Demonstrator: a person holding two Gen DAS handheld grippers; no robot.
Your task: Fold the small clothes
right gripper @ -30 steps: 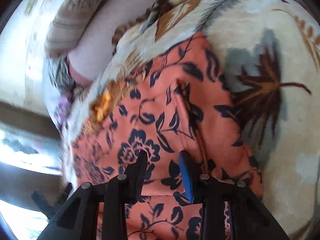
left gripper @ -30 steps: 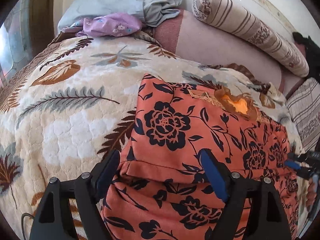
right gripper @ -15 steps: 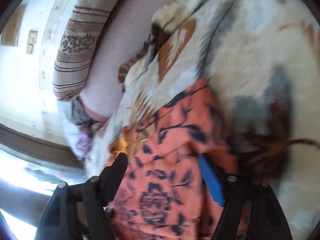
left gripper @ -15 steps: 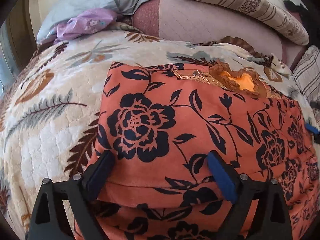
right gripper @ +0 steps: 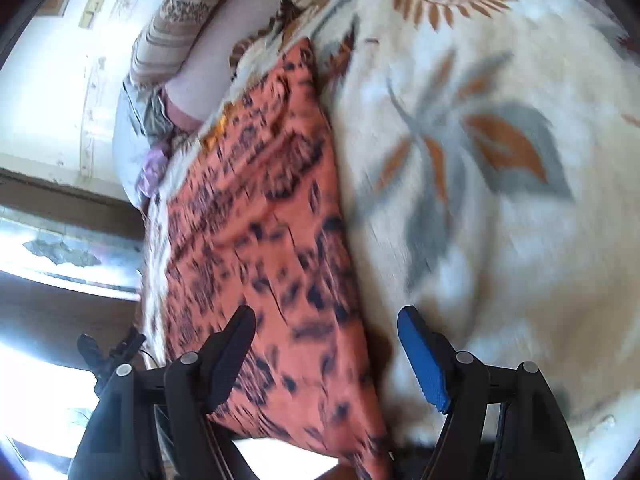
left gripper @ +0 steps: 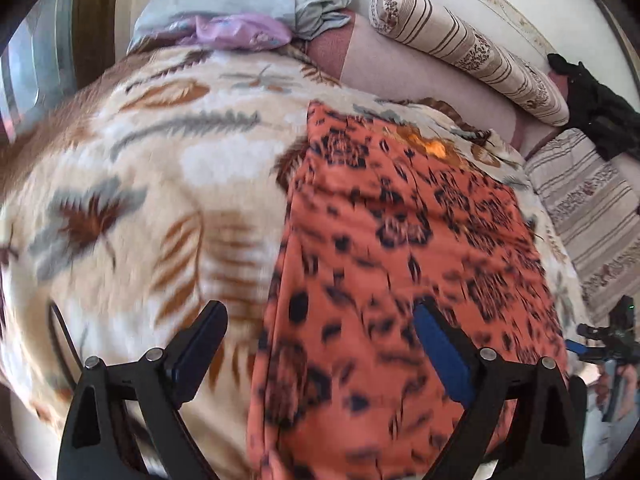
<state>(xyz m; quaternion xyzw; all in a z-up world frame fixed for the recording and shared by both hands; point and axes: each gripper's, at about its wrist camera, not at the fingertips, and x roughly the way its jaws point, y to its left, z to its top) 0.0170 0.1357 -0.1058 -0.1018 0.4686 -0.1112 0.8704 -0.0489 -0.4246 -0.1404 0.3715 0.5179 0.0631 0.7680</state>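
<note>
orange floral garment (left gripper: 400, 248) flat on leaf-print blanket (left gripper: 160, 184) | left gripper (left gripper: 320, 344) spread, empty | right gripper (right gripper: 326, 344) spread, empty

The blanket (left gripper: 160, 200) left of the orange garment (left gripper: 400, 260) lies bare, giving free passage. Farther back, a bolster (left gripper: 460, 44) and crumpled clothes (left gripper: 248, 8) block the way.

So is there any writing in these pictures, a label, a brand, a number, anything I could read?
None can be read in either view.
Orange flowered garment: a dark flower print only, blurred, no tag showing.
Leaf-patterned blanket: pattern, no words.
Striped bolster: stripes and small floral bands, no lettering.
Two small plates on the wall: too small and blurred to tell whether they carry any marks.
</note>
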